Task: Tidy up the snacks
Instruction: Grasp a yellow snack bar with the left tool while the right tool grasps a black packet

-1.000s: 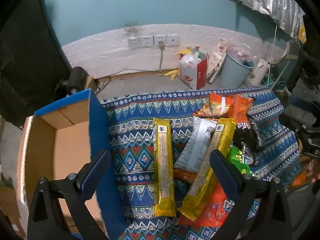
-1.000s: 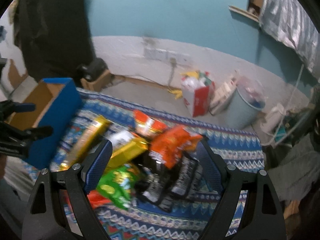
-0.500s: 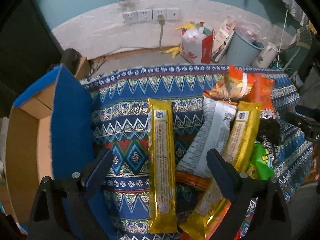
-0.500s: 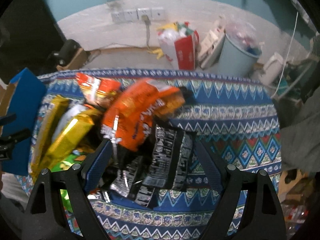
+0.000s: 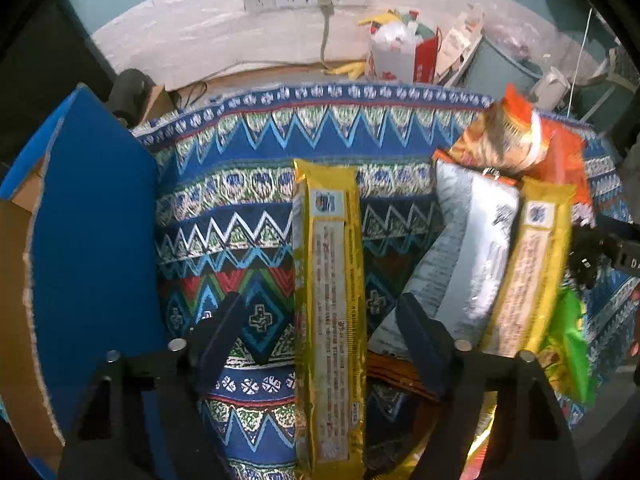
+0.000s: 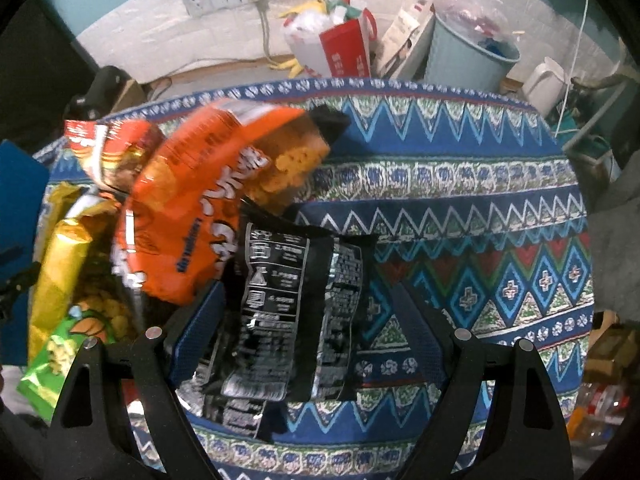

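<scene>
A long gold snack pack (image 5: 330, 300) lies lengthwise on the patterned tablecloth (image 5: 260, 184). My left gripper (image 5: 320, 320) points down over it with a finger on each side. Its jaws are closing, and a gap still shows between each pad and the pack. My right gripper (image 6: 310, 320) is open, straddling a black snack packet (image 6: 296, 304). That packet lies partly under an orange bag (image 6: 192, 208). A silver pack (image 5: 468, 252), a second gold pack (image 5: 528, 272) and a green bag (image 5: 568, 348) are piled to the right of the left gripper.
A blue cardboard box (image 5: 92, 240), open at the top, stands at the table's left edge. Beyond the far edge, on the floor, are a pale blue bin (image 6: 468, 60), a red and white bag (image 6: 340, 48) and a white kettle (image 6: 544, 84). Bare cloth (image 6: 500, 240) lies right of the pile.
Both grippers have come down toward the table and tilted more steeply. The left jaws have narrowed around the long gold pack. The right gripper has moved over the black packet.
</scene>
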`<action>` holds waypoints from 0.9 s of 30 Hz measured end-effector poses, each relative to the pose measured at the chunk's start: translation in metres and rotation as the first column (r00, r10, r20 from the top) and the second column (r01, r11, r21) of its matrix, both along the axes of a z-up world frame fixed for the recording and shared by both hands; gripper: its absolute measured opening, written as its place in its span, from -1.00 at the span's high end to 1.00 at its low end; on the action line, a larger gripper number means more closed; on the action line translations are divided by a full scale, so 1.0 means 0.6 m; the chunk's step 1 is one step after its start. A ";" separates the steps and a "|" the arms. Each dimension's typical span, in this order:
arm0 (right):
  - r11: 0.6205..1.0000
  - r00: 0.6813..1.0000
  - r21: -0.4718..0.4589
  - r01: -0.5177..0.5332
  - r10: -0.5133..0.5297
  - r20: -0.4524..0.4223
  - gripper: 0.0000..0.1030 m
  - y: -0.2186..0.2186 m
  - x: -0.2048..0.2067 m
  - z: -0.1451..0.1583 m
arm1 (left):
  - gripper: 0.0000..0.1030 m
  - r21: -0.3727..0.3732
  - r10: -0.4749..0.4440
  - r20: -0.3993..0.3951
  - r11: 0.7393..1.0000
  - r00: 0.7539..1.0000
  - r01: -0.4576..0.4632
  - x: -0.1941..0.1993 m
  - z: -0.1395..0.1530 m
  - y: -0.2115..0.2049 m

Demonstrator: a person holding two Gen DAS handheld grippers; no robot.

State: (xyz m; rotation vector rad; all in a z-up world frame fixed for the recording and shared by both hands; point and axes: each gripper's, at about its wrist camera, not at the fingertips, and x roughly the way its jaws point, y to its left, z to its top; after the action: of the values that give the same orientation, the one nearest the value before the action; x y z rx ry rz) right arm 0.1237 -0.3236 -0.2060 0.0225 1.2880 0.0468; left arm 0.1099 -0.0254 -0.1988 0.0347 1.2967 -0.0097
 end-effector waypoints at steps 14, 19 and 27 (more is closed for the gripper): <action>0.999 0.998 0.020 -0.037 0.038 -0.050 -0.21 -0.008 0.020 -0.040 | 0.42 0.013 -0.069 -0.006 0.998 0.998 0.069 -0.003 -0.019 -0.012; 0.997 0.998 -0.049 -0.057 0.057 0.003 -0.20 0.006 0.008 -0.019 | 0.44 0.026 -0.077 0.014 0.997 0.997 0.076 -0.011 -0.006 -0.016; 0.998 0.994 -0.039 -0.058 0.062 0.089 -0.20 0.018 -0.022 0.044 | 0.44 -0.023 -0.083 0.097 0.996 0.992 0.086 -0.034 0.051 -0.014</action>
State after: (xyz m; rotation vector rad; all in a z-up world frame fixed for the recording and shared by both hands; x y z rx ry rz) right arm 0.1106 -0.3130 -0.1796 -0.0494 1.1984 0.0749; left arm 0.0894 -0.0337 -0.1684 0.0658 1.1984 -0.0969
